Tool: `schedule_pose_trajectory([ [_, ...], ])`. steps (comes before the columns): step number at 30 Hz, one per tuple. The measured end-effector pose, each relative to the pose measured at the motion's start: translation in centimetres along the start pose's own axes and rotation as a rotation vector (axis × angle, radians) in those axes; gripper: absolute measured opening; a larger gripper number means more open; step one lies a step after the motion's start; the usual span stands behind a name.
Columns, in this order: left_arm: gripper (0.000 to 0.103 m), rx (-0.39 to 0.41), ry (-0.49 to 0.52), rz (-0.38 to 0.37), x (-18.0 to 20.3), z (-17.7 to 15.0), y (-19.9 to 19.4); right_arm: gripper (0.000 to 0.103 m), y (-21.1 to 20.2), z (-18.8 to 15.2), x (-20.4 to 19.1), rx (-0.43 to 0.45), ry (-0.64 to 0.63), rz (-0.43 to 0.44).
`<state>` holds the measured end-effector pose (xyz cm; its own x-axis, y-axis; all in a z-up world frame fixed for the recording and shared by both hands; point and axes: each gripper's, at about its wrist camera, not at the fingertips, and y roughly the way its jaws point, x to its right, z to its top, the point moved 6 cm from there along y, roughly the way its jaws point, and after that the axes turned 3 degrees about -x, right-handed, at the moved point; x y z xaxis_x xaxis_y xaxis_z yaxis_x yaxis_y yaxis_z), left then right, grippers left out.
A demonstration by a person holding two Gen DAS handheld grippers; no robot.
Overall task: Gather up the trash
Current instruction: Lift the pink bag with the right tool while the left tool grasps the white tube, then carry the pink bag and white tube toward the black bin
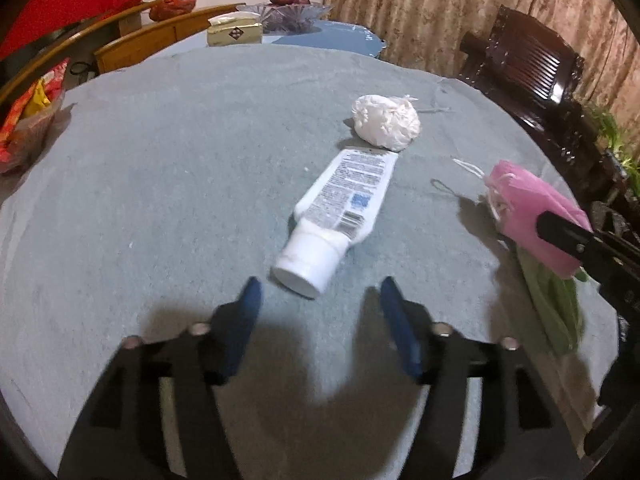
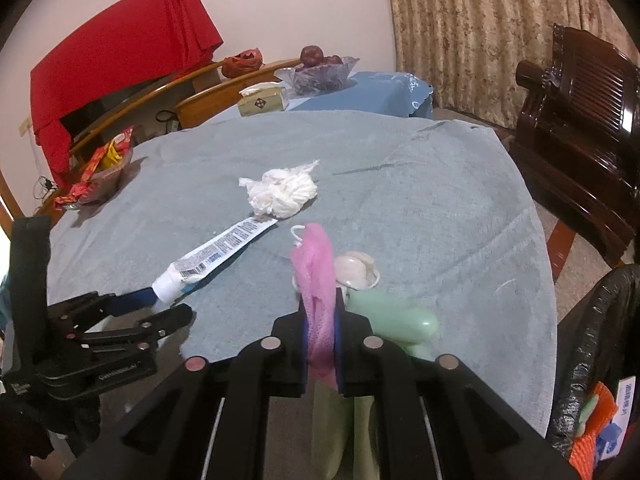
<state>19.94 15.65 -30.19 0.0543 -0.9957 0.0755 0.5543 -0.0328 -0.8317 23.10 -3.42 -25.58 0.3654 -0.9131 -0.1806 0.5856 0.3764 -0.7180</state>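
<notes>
Right gripper [image 2: 320,316] had its jaws clamped on the pink mesh [image 2: 316,280]; left gripper [image 1: 318,300] gaped wide near the tube [image 1: 340,204]; tissue wad [image 1: 386,122] remained on the worktop [image 1: 160,160].

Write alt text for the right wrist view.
The right gripper is shut on a pink mesh pouch above a grey-blue tablecloth. A white tube and crumpled white tissue lie beyond, with the open left gripper at the tube's cap.
</notes>
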Motion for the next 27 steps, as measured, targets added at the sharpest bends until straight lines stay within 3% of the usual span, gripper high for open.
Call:
schedule_pose_trajectory([
  [10, 0.060, 0.007, 0.008, 0.009, 0.0, 1.7, 1.3, 0.010, -0.3, 0.0, 0.3, 0.000, 0.002, -0.005],
  [13, 0.038, 0.010, 0.015, -0.004, 0.4, 1.8, 1.1, 0.010, -0.4, 0.0, 0.2, -0.001, -0.001, -0.004],
  [15, 0.029, 0.011, 0.025, -0.022, 0.9, 1.7, 0.9, 0.010, -0.5, 0.0, 0.2, 0.000, 0.003, -0.002],
  [27, 0.028, 0.090, 0.033, 0.018, 3.0, 0.8, -4.7, 0.010, -3.5, 0.6, 0.3, 0.034, 0.023, 0.018],
])
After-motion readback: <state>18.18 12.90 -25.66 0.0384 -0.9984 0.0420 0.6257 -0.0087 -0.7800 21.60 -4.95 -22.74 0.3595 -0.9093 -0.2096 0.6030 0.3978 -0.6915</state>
